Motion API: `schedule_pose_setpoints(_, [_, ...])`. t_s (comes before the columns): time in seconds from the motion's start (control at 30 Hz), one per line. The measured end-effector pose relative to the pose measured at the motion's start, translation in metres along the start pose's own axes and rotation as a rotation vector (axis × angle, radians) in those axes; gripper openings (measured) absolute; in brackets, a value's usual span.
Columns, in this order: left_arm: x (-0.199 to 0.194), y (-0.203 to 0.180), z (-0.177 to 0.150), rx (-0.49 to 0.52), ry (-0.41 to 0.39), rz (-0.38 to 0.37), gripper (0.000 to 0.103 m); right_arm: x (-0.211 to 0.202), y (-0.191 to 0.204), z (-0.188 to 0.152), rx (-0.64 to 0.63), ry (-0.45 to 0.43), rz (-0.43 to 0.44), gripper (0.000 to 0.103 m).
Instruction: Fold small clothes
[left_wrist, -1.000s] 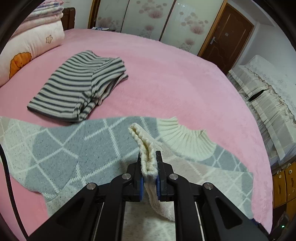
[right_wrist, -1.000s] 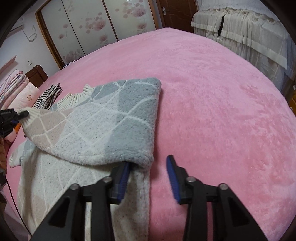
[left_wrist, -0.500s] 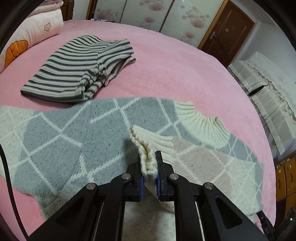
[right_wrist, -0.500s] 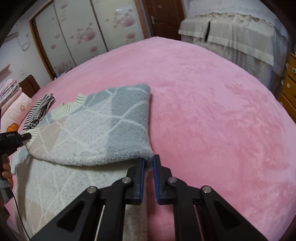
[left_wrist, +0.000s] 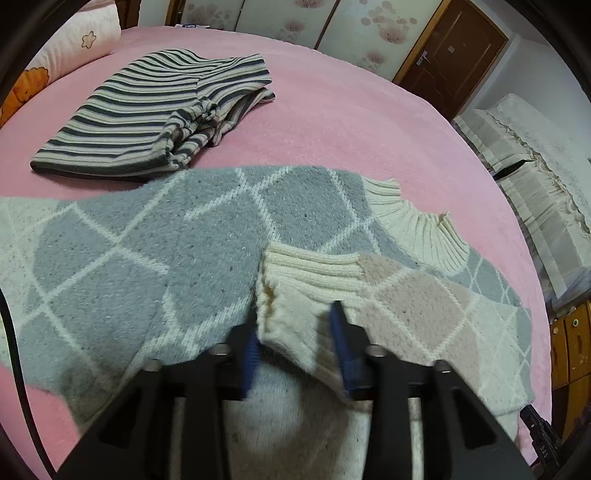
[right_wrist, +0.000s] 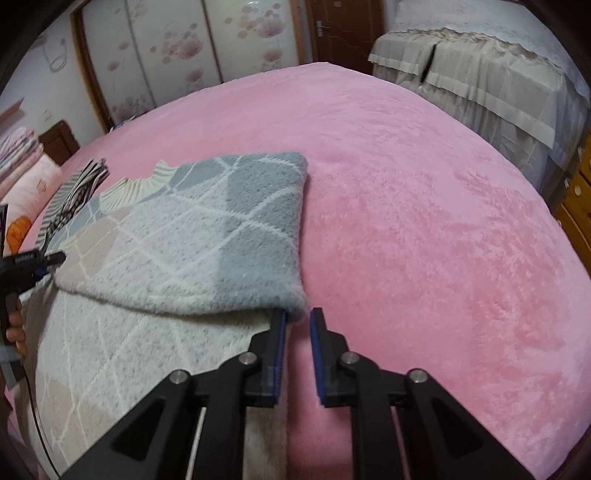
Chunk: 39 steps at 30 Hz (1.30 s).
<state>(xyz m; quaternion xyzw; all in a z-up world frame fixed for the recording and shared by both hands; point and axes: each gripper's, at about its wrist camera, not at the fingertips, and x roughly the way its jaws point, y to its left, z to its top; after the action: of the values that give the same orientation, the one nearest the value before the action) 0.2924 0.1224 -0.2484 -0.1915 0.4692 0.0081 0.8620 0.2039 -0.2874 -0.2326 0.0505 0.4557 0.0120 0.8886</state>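
Pink plush bed (right_wrist: 424, 229) carries the grey, cream and beige diamond-patterned knit sweater (left_wrist: 155, 258) near its front edge, a folded striped knit garment (left_wrist: 155, 114) lying just beyond. Left gripper (left_wrist: 295, 332) is opening, the sweater's ribbed cream cuff (left_wrist: 310, 273) loose between its jaws. Right gripper (right_wrist: 297, 328) is opening at the folded sleeve's corner, released.

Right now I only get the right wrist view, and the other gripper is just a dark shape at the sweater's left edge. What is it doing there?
Observer: The left gripper has the sleeve's cream ribbed cuff between its fingers, and its jaws are opening.
Operator: Where does that cuff lie?
Observer: On the argyle sweater, on a grey diamond just short of the ribbed collar.
Operator: And that striped thing?
Observer: A folded striped garment, lying on the pink bedspread beyond the sweater.
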Motion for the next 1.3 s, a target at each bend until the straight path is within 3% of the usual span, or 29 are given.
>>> schedule_pose_setpoints(0.07, [-0.008, 0.002, 0.0, 0.004, -0.011, 0.007, 0.061, -0.01, 0.0, 0.0, -0.027, 0.02, 0.035, 0.036])
schedule_pose_setpoints(0.1, [-0.01, 0.002, 0.001, 0.003, -0.012, 0.003, 0.062, -0.014, -0.001, -0.001, -0.038, 0.021, 0.049, 0.042])
schedule_pose_setpoints(0.23, [-0.007, 0.006, 0.004, -0.022, 0.031, -0.045, 0.063, -0.038, -0.003, 0.006, -0.071, 0.006, 0.098, 0.047])
schedule_pose_setpoints(0.33, [-0.001, 0.003, 0.008, -0.018, 0.035, -0.043, 0.063, -0.047, -0.008, 0.024, -0.047, -0.019, 0.129, 0.056])
schedule_pose_setpoints(0.43, [0.005, -0.005, 0.013, 0.006, 0.031, -0.033, 0.062, -0.041, -0.011, 0.053, -0.018, -0.032, 0.122, 0.058])
schedule_pose_setpoints(0.53, [0.011, -0.011, 0.018, 0.023, 0.032, 0.009, 0.046, -0.016, -0.013, 0.082, -0.002, -0.016, 0.103, 0.058])
schedule_pose_setpoints(0.63, [0.015, -0.013, 0.023, 0.036, 0.026, 0.057, 0.021, 0.023, -0.017, 0.105, 0.038, 0.04, 0.12, 0.058])
schedule_pose_setpoints(0.77, [0.014, -0.015, 0.026, 0.065, 0.017, 0.076, 0.012, 0.07, -0.03, 0.12, 0.117, 0.12, 0.148, 0.058])
schedule_pose_setpoints(0.97, [0.01, -0.025, 0.024, 0.105, -0.031, 0.114, 0.01, 0.097, -0.038, 0.128, 0.193, 0.13, 0.213, 0.058])
schedule_pose_setpoints(1.0, [0.009, -0.025, 0.025, 0.103, -0.038, 0.116, 0.01, 0.098, -0.037, 0.128, 0.191, 0.127, 0.219, 0.054])
schedule_pose_setpoints(1.03, [0.008, -0.026, 0.025, 0.102, -0.045, 0.121, 0.01, 0.099, -0.036, 0.129, 0.183, 0.128, 0.231, 0.035])
schedule_pose_setpoints(1.07, [0.008, -0.027, 0.024, 0.103, -0.05, 0.124, 0.01, 0.1, -0.033, 0.13, 0.167, 0.131, 0.228, 0.023])
schedule_pose_setpoints(1.1, [0.007, -0.028, 0.023, 0.105, -0.053, 0.131, 0.01, 0.098, -0.029, 0.13, 0.146, 0.123, 0.199, 0.018])
schedule_pose_setpoints(1.3, [0.006, -0.031, 0.018, 0.123, -0.092, 0.2, 0.01, 0.072, -0.008, 0.123, 0.019, 0.0, 0.003, 0.014])
